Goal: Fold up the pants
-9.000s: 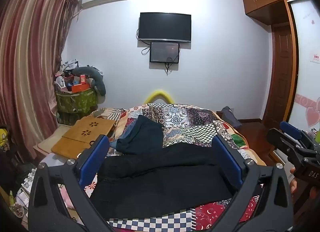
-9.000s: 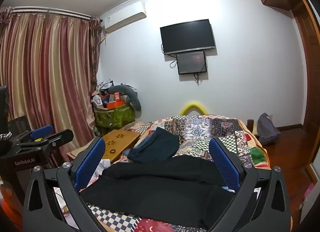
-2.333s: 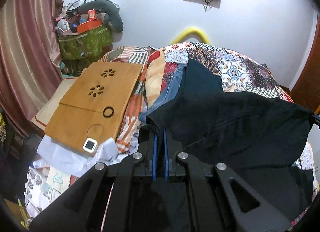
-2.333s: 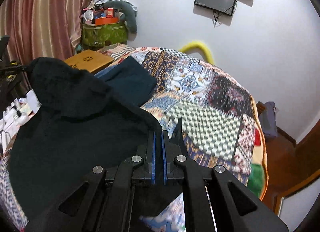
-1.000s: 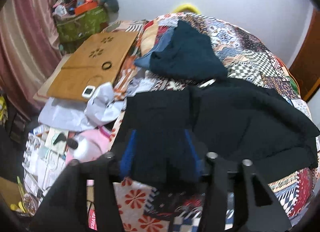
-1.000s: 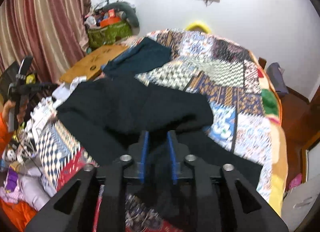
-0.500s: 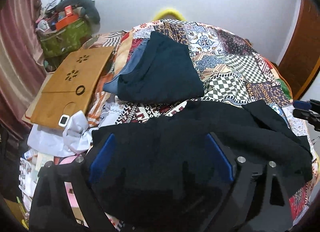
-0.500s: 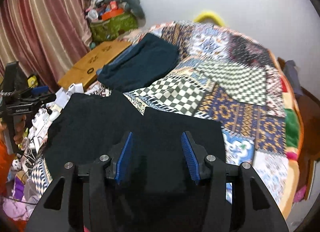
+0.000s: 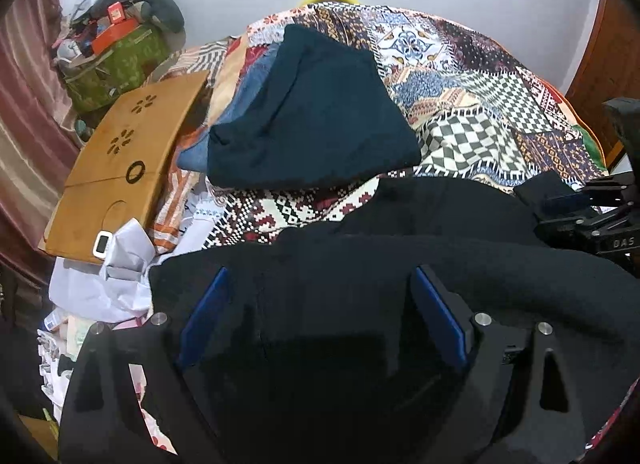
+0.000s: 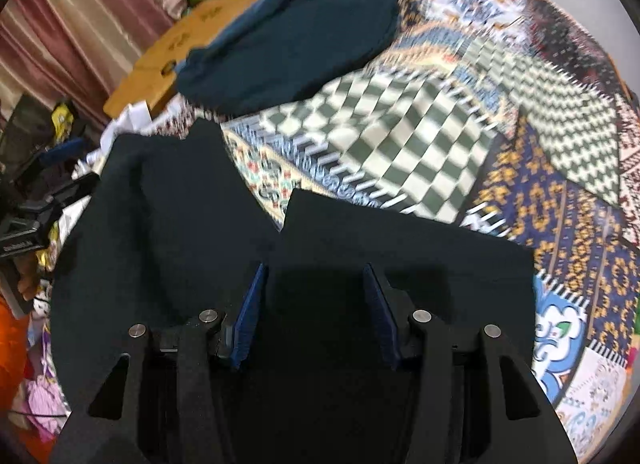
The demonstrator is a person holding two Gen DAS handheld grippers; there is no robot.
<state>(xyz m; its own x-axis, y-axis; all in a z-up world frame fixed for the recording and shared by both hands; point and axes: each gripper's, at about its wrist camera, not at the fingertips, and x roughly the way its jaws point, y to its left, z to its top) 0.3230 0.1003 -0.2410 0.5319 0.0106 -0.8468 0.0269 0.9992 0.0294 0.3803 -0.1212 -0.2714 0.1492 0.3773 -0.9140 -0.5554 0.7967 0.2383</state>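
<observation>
The black pants (image 9: 400,264) lie folded over on the near part of the patchwork quilt (image 9: 480,95). In the right wrist view the pants (image 10: 180,223) show two layered flaps. My left gripper (image 9: 320,276) is open, its blue pads spread just above the cloth and holding nothing. My right gripper (image 10: 316,276) is open over the pants' right part, also empty. The right gripper also shows at the right edge of the left wrist view (image 9: 592,215).
A folded dark teal garment (image 9: 312,115) lies on the quilt behind the pants, over blue jeans (image 9: 240,119). A wooden lap desk (image 9: 120,159), white papers (image 9: 116,264) and a green bag (image 9: 116,59) crowd the left side. The wall is behind the bed.
Both grippers let go of the pants and opened after laying them folded on the bed. Since half a second ago both have dropped closer to the cloth.
</observation>
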